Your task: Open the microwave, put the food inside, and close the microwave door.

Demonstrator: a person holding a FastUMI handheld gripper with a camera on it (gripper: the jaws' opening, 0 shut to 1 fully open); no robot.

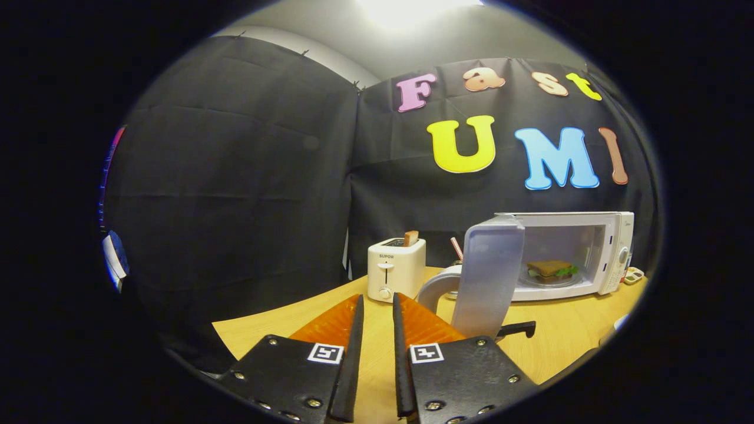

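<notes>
Ahead, sandwich (551, 271) partly behind open microwave door (490, 277); fingers (377, 306) narrowly parted, empty.

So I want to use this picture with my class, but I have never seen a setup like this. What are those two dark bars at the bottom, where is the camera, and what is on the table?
The two bars are the tongs of a hand-held gripper that a person carries; there is no robot arm. The camera rides on that tool and looks forward along them, hence the round, bulging view. The tongs stand slightly apart and hold nothing.

Beyond them on the light wooden table sits a white microwave oven with its door swung open. Inside, a sandwich with brown bread and green leaves rests on the glass plate. Left of it stands a white toaster with a slice of toast sticking up. So the food is in and the door is not yet closed.
</notes>
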